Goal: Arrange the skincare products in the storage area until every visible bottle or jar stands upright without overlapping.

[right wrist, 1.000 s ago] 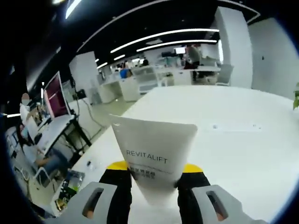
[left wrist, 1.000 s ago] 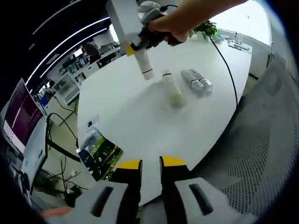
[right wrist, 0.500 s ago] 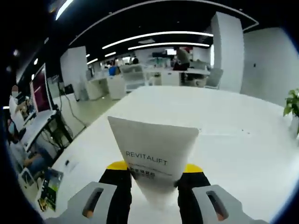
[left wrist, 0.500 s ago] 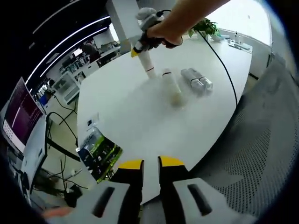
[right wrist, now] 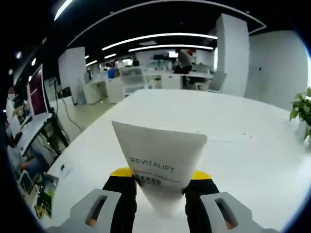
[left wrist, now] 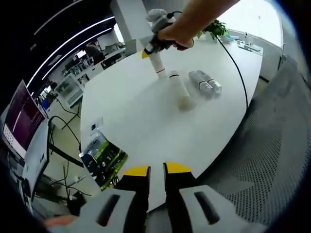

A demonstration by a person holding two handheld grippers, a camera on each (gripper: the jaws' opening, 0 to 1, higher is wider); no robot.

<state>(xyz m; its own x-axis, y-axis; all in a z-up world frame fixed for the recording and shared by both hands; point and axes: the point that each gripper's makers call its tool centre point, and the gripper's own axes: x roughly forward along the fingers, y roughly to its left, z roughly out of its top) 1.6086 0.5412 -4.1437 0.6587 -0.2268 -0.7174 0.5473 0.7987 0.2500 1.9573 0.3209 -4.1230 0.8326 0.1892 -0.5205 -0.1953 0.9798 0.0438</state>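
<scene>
Revitalift tube (right wrist: 160, 165): pinched in the right gripper (right wrist: 160, 187), long axis upright, crimped end up, upper centre of the left gripper view. Risk: toppling onto the lying bottles (left wrist: 179, 90) beside it on the table (left wrist: 146, 126). Left gripper (left wrist: 155, 170): jaws nearly together, empty.

A white bench (left wrist: 146, 116) carries a lying tube (left wrist: 179, 91); just beside it lie two bottles (left wrist: 205, 83), side by side.
</scene>
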